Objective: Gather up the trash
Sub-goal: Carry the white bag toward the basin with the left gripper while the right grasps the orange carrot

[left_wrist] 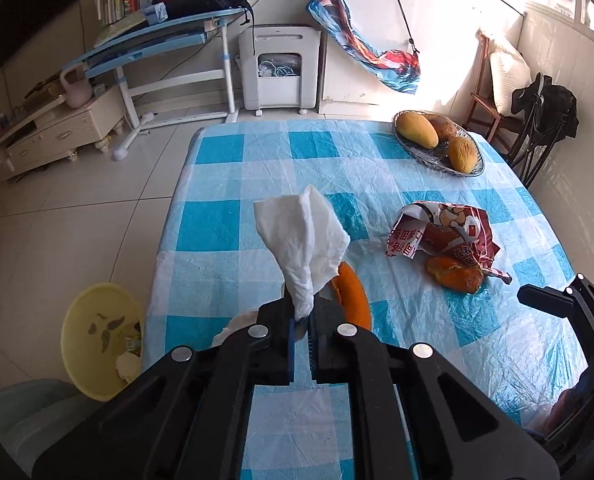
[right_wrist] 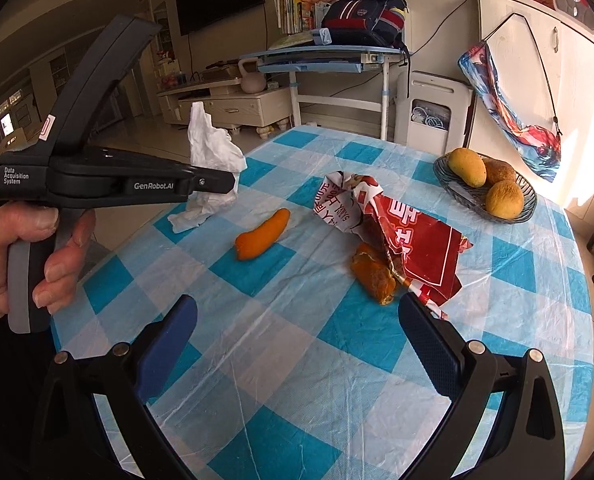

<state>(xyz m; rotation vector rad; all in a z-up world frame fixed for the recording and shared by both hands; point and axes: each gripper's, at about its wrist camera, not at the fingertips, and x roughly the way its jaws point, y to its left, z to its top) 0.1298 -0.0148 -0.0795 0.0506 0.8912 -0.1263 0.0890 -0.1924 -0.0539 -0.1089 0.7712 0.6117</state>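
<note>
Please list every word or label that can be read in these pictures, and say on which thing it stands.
"Data Acquisition System": rear of the left gripper body.
"GenRobot.AI": side of the same gripper.
Red wrapper: white printed characters, crumpled, not readable with certainty.
Books on the desk: too small to read.

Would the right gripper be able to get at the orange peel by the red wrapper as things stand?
Probably yes: the right gripper is open, pointing down at the table, and the peel lies exposed just ahead, only touching the red wrapper along one side.
</note>
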